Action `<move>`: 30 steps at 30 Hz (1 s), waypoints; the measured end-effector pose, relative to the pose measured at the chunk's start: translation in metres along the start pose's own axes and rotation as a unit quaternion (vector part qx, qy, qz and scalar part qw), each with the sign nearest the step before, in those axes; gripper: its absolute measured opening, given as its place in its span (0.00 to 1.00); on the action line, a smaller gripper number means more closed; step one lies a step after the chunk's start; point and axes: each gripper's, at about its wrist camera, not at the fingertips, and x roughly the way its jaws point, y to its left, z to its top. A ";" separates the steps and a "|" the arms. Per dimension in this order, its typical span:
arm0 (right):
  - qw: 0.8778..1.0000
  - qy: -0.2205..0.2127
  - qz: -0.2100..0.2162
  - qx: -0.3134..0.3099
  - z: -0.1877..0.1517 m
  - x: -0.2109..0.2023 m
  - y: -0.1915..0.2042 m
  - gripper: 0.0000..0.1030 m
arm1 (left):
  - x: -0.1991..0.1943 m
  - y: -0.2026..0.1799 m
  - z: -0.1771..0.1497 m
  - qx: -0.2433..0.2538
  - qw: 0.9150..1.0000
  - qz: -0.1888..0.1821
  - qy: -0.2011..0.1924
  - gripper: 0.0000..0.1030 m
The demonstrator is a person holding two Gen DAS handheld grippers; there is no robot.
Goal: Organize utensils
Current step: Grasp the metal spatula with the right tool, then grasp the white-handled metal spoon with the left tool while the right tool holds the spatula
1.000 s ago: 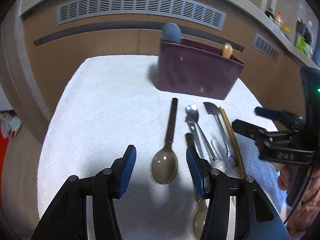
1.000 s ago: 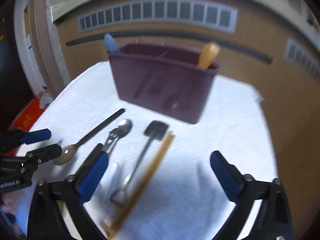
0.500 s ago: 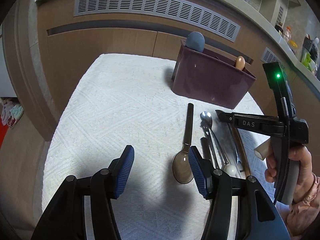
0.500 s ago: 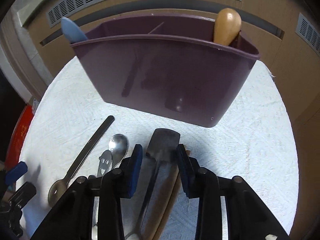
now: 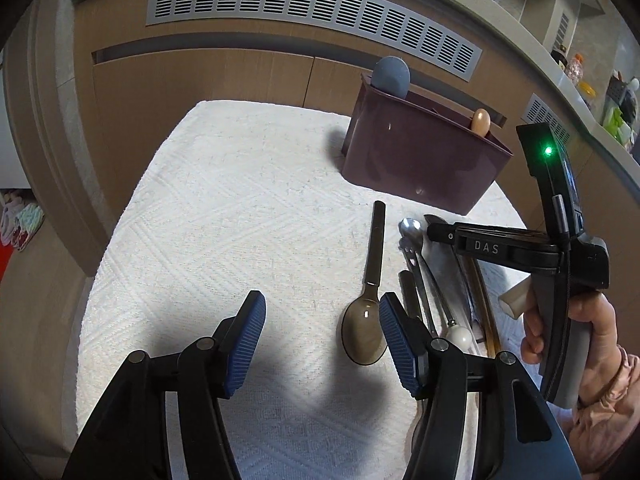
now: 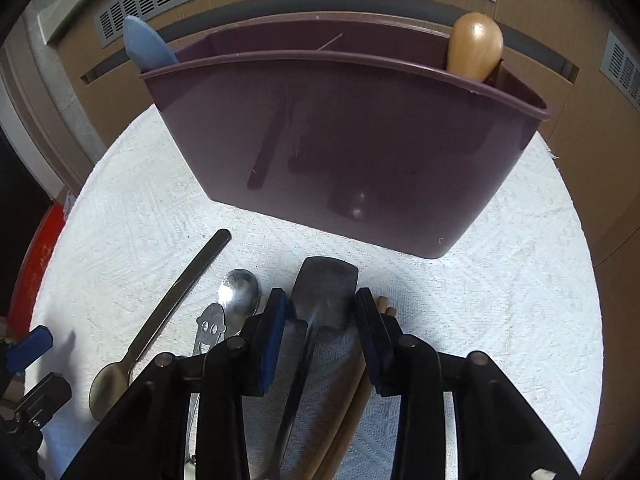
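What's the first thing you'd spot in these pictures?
The big purple caddy at the back of the white towel, with a blue spatula and a wooden handle poking out. In front of it, the right gripper has its blue pads on either side of a dark flat spatula.

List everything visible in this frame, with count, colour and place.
caddy: 1, purple, far side of the towel
spatula: 1, blue, caddy's left end
wooden handle: 1, tan, caddy's right end
dark-handled spoon: 1, brownish bowl, leftmost on the towel
steel spoon: 1, silver, beside it
smiley utensil: 1, silver, under the steel spoon
flat metal spatula: 1, grey, between the right gripper's pads
chopsticks: wooden, right of the row
towel: 1, white
left gripper: open, above the towel
right gripper: around the flat metal spatula
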 end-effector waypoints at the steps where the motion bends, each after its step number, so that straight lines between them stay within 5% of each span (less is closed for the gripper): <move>1: 1.000 -0.001 0.006 0.002 0.000 0.000 -0.002 0.32 | 0.000 0.000 0.000 0.000 1.000 0.000 0.000 0.58; 11: 0.997 -0.055 0.048 -0.009 -0.016 -0.052 -0.022 0.30 | -0.015 -0.029 -0.011 0.059 0.997 -0.054 -0.001 0.58; 16: 0.993 -0.107 0.056 -0.003 -0.032 -0.103 -0.039 0.30 | -0.012 -0.072 -0.025 0.118 0.989 -0.092 0.013 0.38; 17: 0.992 -0.114 0.057 -0.003 -0.035 -0.110 -0.040 0.27 | -0.009 -0.080 -0.028 0.128 0.988 -0.089 0.016 0.38; 18: 0.991 -0.120 0.055 -0.005 -0.038 -0.117 -0.040 0.07 | -0.006 -0.088 -0.030 0.135 0.987 -0.082 0.020 0.38; 19: 0.991 -0.122 0.051 -0.007 -0.042 -0.121 -0.040 0.05 | -0.002 -0.094 -0.031 0.140 0.987 -0.075 0.025 0.38; 26: 0.988 -0.138 0.067 -0.008 -0.068 -0.138 -0.057 0.07 | 0.026 -0.108 -0.029 0.129 0.989 -0.034 0.058 0.38; 30: 0.993 -0.112 0.044 0.014 -0.069 -0.117 -0.070 0.11 | 0.027 -0.107 -0.028 0.131 0.990 -0.027 0.050 0.22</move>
